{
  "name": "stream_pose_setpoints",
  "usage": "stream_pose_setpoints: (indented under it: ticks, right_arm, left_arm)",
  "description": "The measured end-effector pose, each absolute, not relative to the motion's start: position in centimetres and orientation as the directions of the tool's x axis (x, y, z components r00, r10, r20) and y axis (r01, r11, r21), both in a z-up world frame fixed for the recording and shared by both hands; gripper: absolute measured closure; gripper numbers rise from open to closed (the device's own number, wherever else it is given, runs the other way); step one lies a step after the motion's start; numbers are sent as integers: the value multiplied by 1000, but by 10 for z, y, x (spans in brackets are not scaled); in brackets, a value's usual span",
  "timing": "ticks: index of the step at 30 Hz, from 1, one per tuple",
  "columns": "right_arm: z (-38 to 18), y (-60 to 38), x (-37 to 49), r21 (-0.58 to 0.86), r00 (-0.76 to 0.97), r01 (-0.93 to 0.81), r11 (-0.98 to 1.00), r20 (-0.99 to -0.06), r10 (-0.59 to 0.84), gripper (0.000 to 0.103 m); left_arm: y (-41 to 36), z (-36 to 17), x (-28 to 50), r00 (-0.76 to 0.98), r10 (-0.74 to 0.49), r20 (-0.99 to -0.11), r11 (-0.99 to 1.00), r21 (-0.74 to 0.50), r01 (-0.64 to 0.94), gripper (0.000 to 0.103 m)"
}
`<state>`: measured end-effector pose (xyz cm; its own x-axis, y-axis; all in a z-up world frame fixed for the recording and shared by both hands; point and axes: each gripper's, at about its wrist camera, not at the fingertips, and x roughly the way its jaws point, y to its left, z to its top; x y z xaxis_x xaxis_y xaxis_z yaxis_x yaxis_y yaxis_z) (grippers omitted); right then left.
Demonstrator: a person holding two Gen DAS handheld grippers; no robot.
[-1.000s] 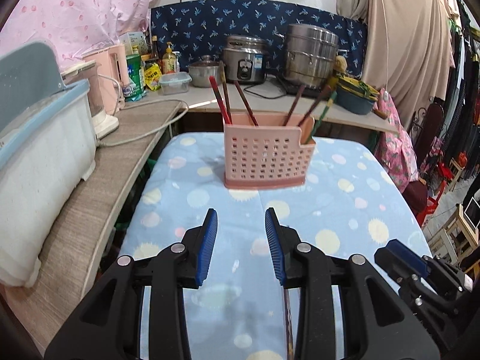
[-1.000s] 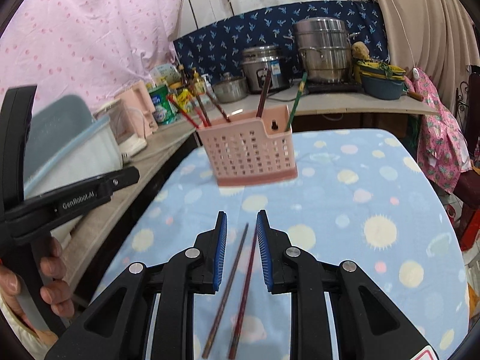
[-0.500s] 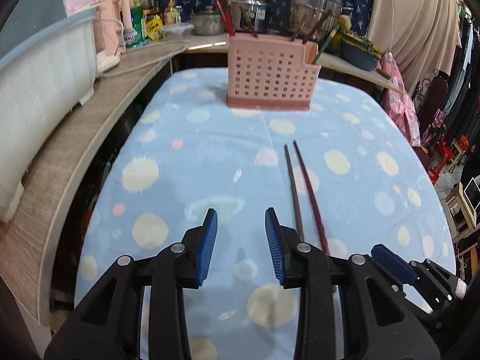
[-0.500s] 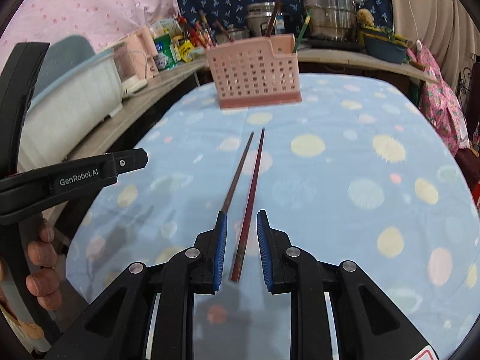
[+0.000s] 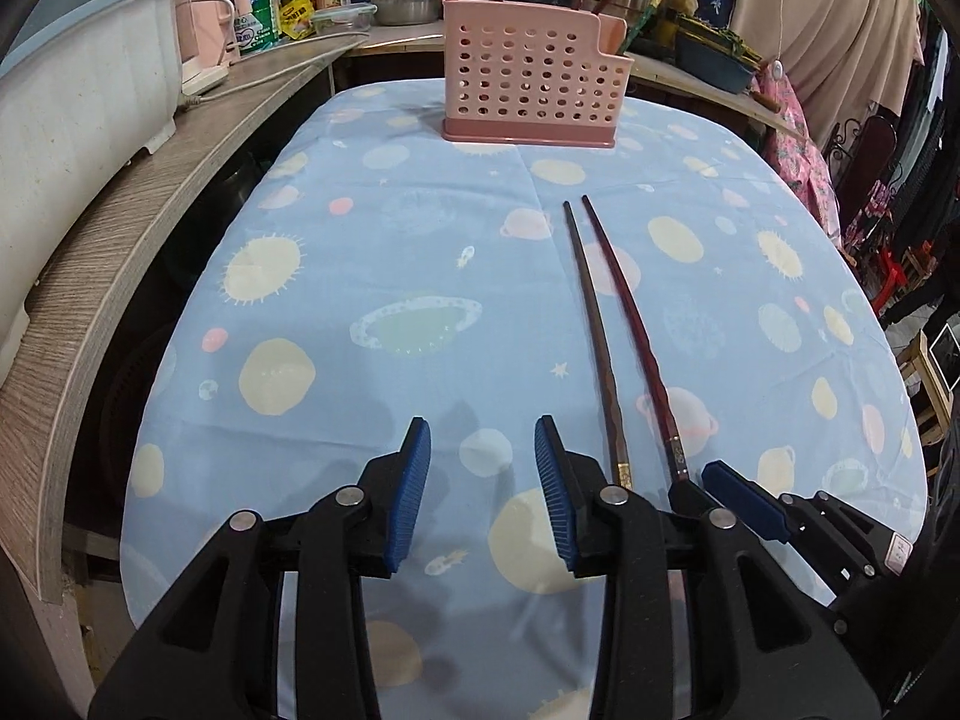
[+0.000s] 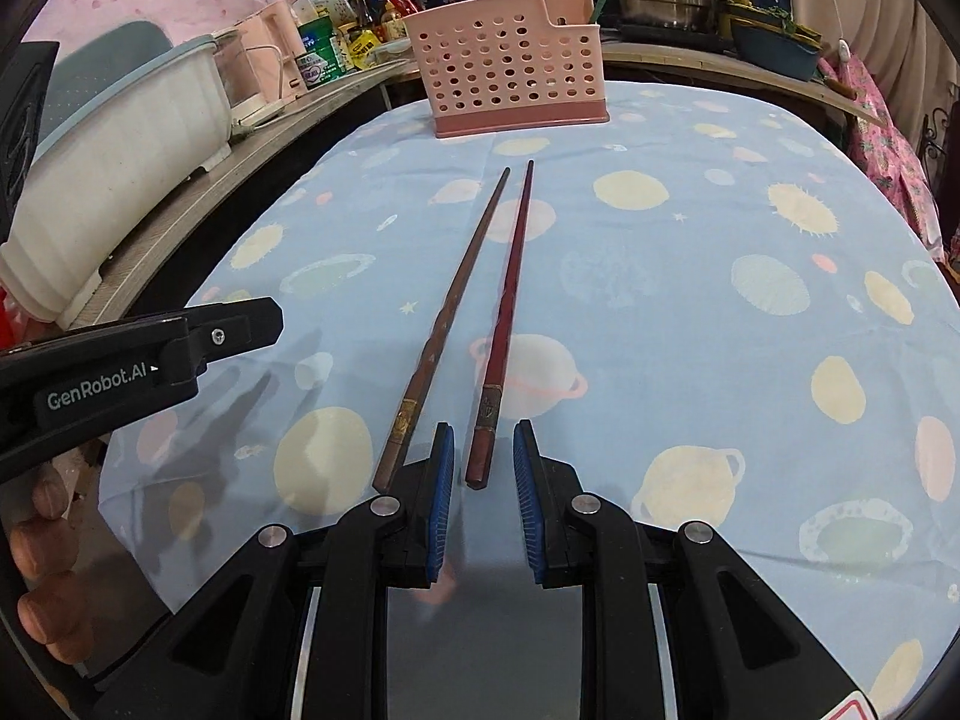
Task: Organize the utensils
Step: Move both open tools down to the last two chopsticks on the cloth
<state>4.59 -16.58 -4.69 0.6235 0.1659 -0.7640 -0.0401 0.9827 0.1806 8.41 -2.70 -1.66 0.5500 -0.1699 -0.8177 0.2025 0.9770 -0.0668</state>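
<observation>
Two chopsticks lie side by side on the blue planet-print tablecloth [image 5: 372,276]: a brown one [image 6: 450,312] [image 5: 591,324] and a dark red one [image 6: 507,312] [image 5: 630,324]. A pink perforated utensil holder [image 5: 531,93] [image 6: 510,90] with several chopsticks in it stands at the table's far end. My right gripper [image 6: 478,450] is open, its jaws either side of the red chopstick's near end without touching it. My left gripper [image 5: 482,456] is open and empty, just left of the chopsticks. The right gripper's tip also shows in the left wrist view [image 5: 744,501].
A wooden counter [image 5: 120,210] runs along the left with a white tub [image 5: 78,96], a pink kettle and bottles. Pots and a rice cooker stand behind the holder. The left gripper's body [image 6: 120,372] sits at the left of the right wrist view.
Both grippers have pulled back toward the table's near edge and tilted down. The holder now looks farther away, and the chopsticks' near ends lie at the right gripper's jaws.
</observation>
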Motion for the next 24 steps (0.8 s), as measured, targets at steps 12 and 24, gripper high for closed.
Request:
stream_pose_setpoints:
  ticks: [12,24]
  right_arm:
    - [-51,-183,38,172,633,13,985,-764,125,96]
    - [-52,-203,21,212,633,57,976,-764,129,96]
  left_arm:
    - [-43,-29,72,517,-190,-834,966,-64,251,54]
    - [-68,-44,68,460,-231,-858,948,-94,303,52]
